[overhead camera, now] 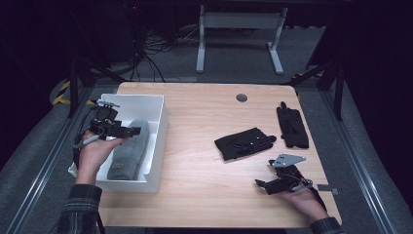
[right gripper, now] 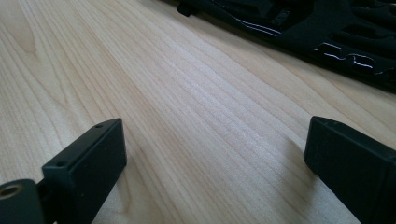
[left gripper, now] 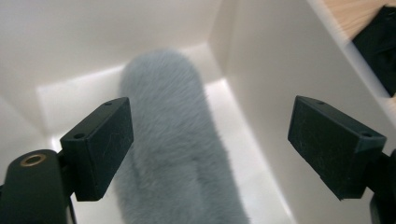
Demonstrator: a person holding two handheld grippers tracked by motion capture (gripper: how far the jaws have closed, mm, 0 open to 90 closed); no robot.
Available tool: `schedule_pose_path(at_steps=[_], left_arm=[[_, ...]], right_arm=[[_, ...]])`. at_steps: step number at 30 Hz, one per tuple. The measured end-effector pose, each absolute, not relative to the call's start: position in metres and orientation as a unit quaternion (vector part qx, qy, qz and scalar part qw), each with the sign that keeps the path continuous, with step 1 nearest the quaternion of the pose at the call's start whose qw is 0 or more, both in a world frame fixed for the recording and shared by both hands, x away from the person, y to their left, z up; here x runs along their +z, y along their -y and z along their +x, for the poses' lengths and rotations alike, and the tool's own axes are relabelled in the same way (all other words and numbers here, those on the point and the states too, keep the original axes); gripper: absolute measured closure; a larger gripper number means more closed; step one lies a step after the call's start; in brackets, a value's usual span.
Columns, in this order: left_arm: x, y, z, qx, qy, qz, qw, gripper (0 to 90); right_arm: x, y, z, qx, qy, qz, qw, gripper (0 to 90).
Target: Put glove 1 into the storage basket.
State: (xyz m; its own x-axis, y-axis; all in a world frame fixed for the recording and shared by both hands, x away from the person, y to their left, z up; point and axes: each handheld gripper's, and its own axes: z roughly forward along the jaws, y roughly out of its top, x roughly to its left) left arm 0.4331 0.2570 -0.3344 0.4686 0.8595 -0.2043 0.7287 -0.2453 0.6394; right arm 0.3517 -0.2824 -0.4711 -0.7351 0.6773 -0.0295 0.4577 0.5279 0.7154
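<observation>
A grey fuzzy slipper-like item (overhead camera: 129,150) lies lengthwise inside a white bin (overhead camera: 158,141) at the table's left. My left gripper (overhead camera: 138,130) hovers over the bin, open, its jaws either side of the fuzzy item (left gripper: 177,140) and above it, holding nothing. Two black gloves rest on the wooden table: one (overhead camera: 243,143) near the middle, another (overhead camera: 292,126) at the right. My right gripper (overhead camera: 259,184) sits low near the table's front right, open and empty over bare wood, with the middle glove (right gripper: 308,28) beyond its jaws.
The wooden table (overhead camera: 204,117) has a round grommet (overhead camera: 241,97) near its far edge. A white desk frame (overhead camera: 238,34) and cables stand on the dark floor behind. Bare wood lies between the bin and the gloves.
</observation>
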Motion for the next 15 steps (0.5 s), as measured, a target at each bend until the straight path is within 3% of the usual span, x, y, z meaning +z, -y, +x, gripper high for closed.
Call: schedule_pose_path(at_steps=[15], left_arm=[[-0.301,-0.170,0.415,0.073,-0.427,0.811,0.393,15.2]], right_arm=[[-0.471,0.282,0.352,0.357,-0.860,0.330,0.154,6.0]])
